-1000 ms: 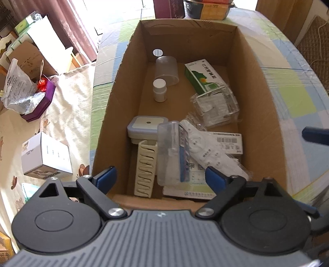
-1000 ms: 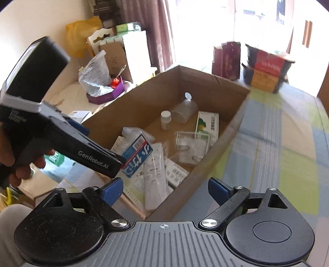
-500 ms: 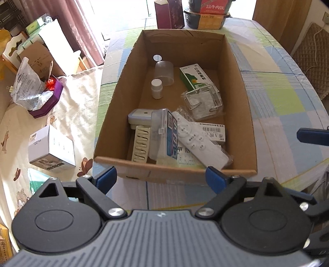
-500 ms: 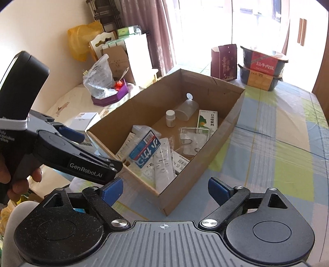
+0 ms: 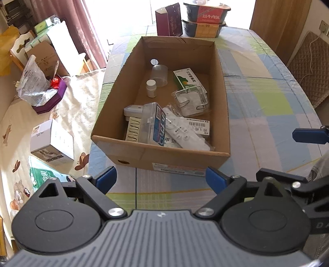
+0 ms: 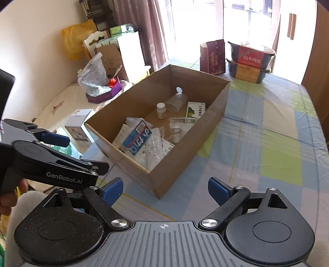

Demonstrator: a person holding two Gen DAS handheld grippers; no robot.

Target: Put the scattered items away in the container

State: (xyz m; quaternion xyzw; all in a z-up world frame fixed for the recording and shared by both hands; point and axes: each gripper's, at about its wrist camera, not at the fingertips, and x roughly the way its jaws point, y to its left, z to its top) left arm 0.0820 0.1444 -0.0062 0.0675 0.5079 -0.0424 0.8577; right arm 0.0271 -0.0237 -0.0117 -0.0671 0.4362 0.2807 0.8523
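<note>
Cardboard box (image 5: 160,156) stands on the checked tablecloth (image 5: 267,106) toward the table's left edge, its long axis running from the near edge toward the far edge. Left gripper (image 5: 161,177) hangs over the table's near edge just short of the box's near wall, jaws spread wide, nothing between them. Right gripper (image 6: 165,188) is likewise released and empty, positioned off the box's near right corner over bare cloth; one of its blue fingers (image 5: 308,135) shows at the right margin of the left wrist view, well clear of the box. All collected items lie inside the box, ahead of both tools. At the near end: a clear case with a blue label (image 5: 156,127) leaning on a slotted cream piece (image 5: 133,131), a grey-lidded tub (image 5: 132,109) behind them, a white remote control (image 5: 183,133) lying diagonally, and a barcoded flat packet (image 5: 198,125) beneath it. Mid-box by the right wall: a clear container with a wire clip (image 5: 192,100), with a green-and-white carton (image 5: 186,79) beyond it. Toward the far end: a small white bottle (image 5: 151,88) upright, and a translucent cup (image 5: 159,75) on its side. No loose item is visible on the cloth around the box. At the table's far edge stand a maroon bag (image 5: 169,19) and two stacked food tubs (image 5: 205,19)
</note>
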